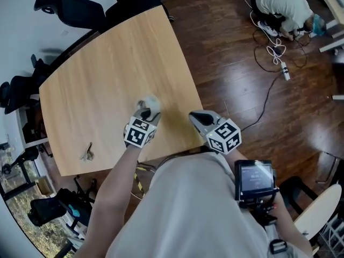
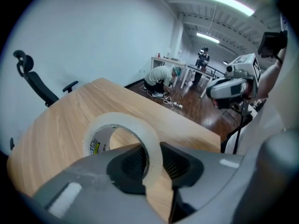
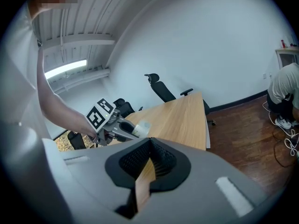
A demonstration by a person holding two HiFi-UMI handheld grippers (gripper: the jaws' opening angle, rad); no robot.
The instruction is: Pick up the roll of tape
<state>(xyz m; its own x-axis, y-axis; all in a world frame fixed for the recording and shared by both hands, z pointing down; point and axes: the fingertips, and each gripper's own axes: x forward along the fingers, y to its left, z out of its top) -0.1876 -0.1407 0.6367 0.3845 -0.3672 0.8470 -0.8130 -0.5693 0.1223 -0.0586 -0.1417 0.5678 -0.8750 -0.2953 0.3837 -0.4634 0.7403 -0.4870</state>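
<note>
- The left gripper (image 1: 147,112) holds the tape (image 1: 152,104) over the middle of the worktop (image 1: 97,79), a bit toward the near edge.
- In the left gripper view, its fingers (image 2: 126,164) are closed on the tape (image 2: 122,119). One finger is inside the ring and the other is outside, so they pinch the wall of the ring.
- The tape is a clear roll with a pale core. There is a small yellow and black label inside it. It stands on edge in the grip, and the worktop (image 2: 60,125) shows through its hole.
- In the right gripper view, the left gripper (image 3: 133,130) points the tape (image 3: 141,127) out over the worktop (image 3: 182,115).
- The right gripper (image 1: 194,115) hangs at the near right edge of the worktop, close to the left one but not touching it.
- Its fingers (image 3: 161,160) are closed at the tips, and nothing is in them.
- A small metal thing (image 1: 87,153) lies near the worktop's near left corner, well apart from the tape.
- Black chairs (image 1: 70,4) stand at the far side of the worktop.
- A person (image 1: 279,4) crouches on the dark wood floor (image 1: 231,52) far to the right, next to some white cables (image 1: 271,50).
</note>
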